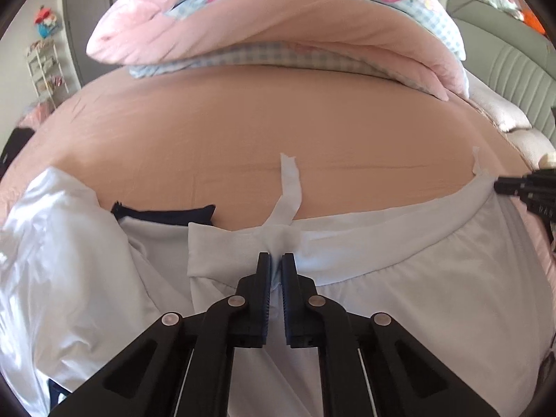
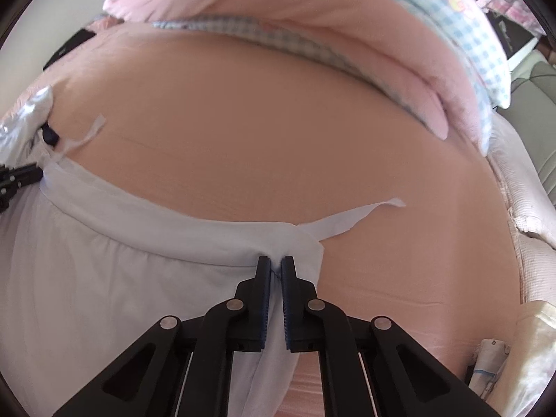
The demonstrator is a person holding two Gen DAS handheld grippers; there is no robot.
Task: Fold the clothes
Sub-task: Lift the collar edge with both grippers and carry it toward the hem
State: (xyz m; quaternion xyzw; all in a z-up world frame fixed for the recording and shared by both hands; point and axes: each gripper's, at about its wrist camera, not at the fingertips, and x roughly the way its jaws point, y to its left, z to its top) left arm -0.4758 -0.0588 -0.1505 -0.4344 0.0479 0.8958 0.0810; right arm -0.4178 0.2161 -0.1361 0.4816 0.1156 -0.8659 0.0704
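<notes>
A white garment (image 1: 399, 278) (image 2: 104, 278) with a flat waistband and thin straps lies spread on the peach bed sheet (image 1: 243, 132) (image 2: 260, 121). My left gripper (image 1: 276, 260) is shut on the waistband at the base of one strap (image 1: 290, 187). My right gripper (image 2: 276, 264) is shut on the waistband's other corner, beside a second strap (image 2: 347, 219). Each gripper's black tip shows in the other's view: the right gripper (image 1: 504, 186) at the right edge of the left wrist view, the left gripper (image 2: 33, 172) at the left edge of the right wrist view. A dark navy piece (image 1: 166, 212) peeks out beside the white cloth.
A folded pink and blue-checked quilt (image 1: 278, 34) (image 2: 347, 41) is piled at the far side of the bed. More shiny white cloth (image 1: 52, 243) lies bunched at the left. A grey padded headboard (image 1: 514, 62) stands at the right, and a white shelf rack (image 1: 45, 66) at the far left.
</notes>
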